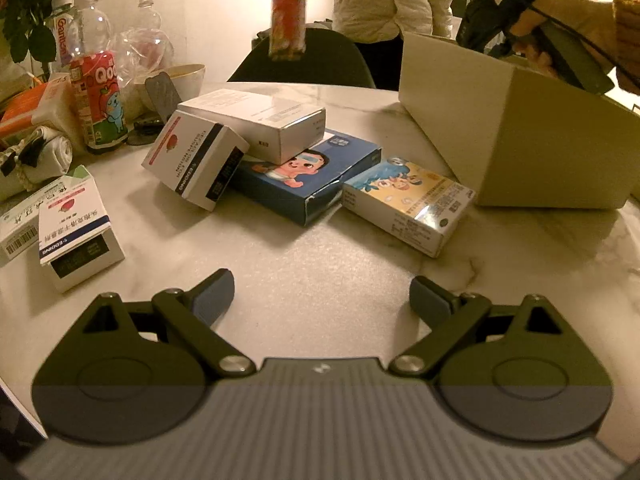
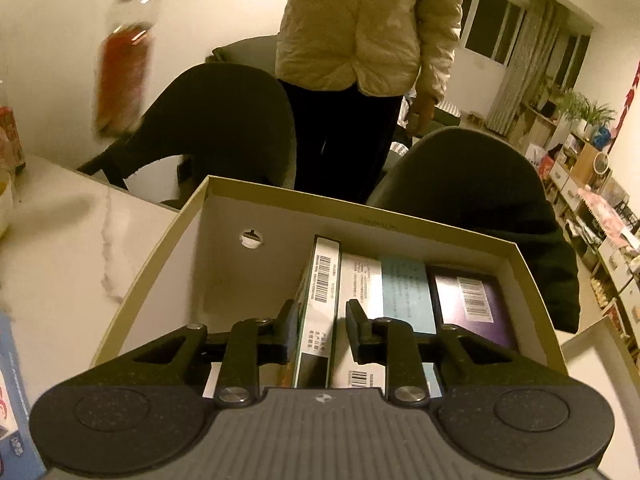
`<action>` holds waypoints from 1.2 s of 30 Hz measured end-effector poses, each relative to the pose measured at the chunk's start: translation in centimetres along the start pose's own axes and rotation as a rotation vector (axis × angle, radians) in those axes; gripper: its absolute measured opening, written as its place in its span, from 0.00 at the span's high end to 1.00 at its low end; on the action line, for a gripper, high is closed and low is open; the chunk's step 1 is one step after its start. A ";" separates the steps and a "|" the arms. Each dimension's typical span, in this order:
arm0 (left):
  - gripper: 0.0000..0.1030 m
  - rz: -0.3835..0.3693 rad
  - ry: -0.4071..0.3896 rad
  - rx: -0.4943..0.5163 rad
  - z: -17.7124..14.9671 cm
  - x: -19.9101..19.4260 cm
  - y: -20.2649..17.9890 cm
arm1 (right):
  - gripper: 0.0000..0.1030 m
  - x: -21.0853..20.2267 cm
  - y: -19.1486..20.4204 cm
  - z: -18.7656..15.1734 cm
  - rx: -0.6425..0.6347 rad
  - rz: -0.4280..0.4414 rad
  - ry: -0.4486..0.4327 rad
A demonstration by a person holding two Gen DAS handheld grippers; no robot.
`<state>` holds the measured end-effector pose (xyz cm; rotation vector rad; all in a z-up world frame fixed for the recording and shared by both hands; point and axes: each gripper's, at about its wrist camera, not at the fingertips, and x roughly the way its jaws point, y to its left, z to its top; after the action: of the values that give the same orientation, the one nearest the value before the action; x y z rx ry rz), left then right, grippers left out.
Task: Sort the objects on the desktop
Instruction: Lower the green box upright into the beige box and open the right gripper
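Marble table [image 1: 320, 248] carries a loose heap of medicine boxes [image 1: 256, 140] near its middle — the left gripper [image 1: 322, 296] hovers before them, jaws wide apart, holding nothing. Over the cardboard box [image 2: 148, 256] at the right edge, the right gripper [image 2: 320, 332] has its jaws around an upright white carton [image 2: 320, 304] — grip unclear.
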<state>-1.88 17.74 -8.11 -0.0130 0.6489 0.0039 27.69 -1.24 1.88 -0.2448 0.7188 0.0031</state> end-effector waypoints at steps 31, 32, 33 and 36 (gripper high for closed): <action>0.06 0.000 0.001 -0.002 0.0 0.0 0.0 | 0.34 1.7 6.8 -2.9 -0.641 -0.239 0.114; 0.06 0.000 0.001 -0.002 0.0 0.0 0.0 | 0.34 1.7 6.7 -2.9 -0.641 -0.236 0.113; 0.06 -0.001 0.001 -0.003 0.0 0.0 0.0 | 0.35 1.6 6.6 -2.9 -0.640 -0.233 0.111; 0.06 -0.001 0.001 -0.003 0.0 0.0 0.0 | 0.36 1.5 6.5 -2.9 -0.639 -0.223 0.106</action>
<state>-1.88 17.75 -8.09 -0.0161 0.6495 0.0038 26.39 4.29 -2.63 -0.9417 0.7781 0.0074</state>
